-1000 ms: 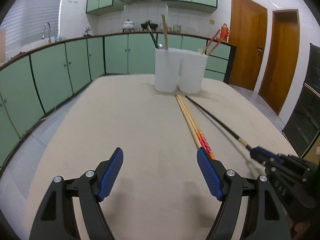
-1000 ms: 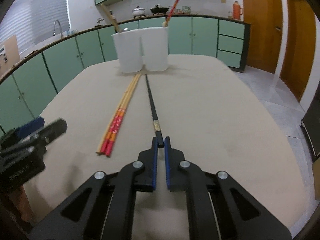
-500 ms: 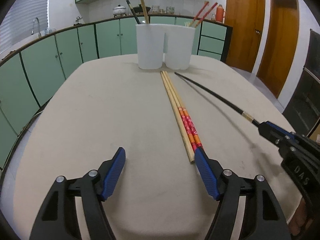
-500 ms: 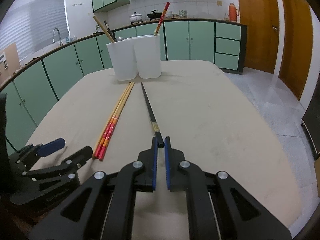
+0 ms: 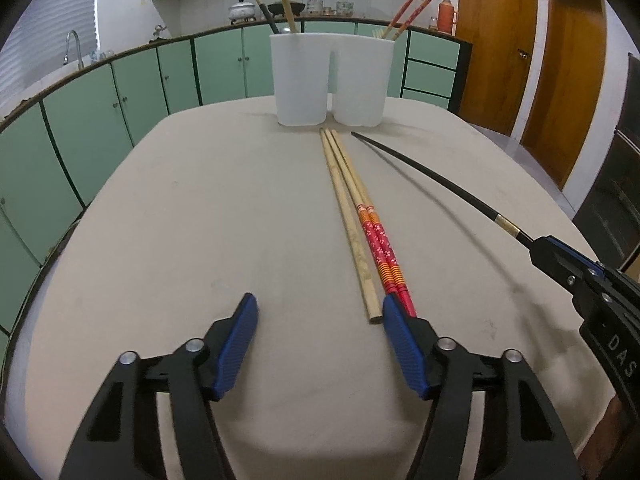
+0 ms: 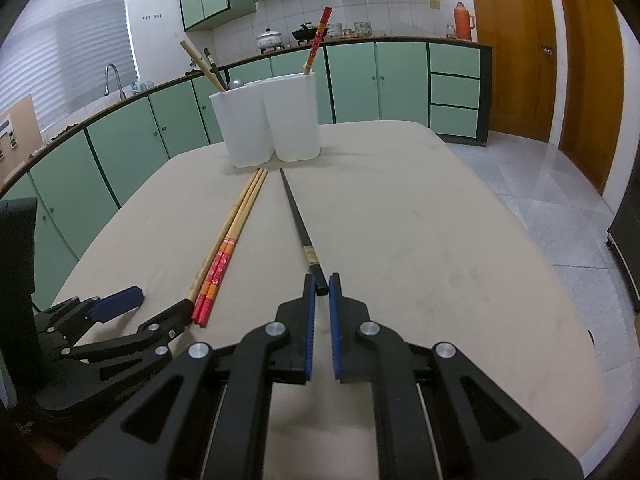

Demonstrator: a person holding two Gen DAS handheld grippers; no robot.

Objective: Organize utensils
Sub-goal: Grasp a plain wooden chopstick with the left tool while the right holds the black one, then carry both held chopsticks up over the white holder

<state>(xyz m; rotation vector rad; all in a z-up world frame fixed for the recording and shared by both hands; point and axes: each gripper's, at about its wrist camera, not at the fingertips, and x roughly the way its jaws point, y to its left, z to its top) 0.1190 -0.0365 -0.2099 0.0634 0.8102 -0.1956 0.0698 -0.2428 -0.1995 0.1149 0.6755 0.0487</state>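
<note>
Both tongs worked: right gripper [image 6: 319, 286] pinched the black chopstick [image 6: 297, 216]; left gripper [image 5: 318, 344], spread but just narrowing, must shift rightward over the loose chopsticks [image 5: 360, 232].

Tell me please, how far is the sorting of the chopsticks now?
Done: some chopsticks already stand in the white holder. In hand: the right gripper is shut on the black chopstick. Left: three chopsticks lie on the table; the left gripper, jaws just closing, holds nothing.
</note>
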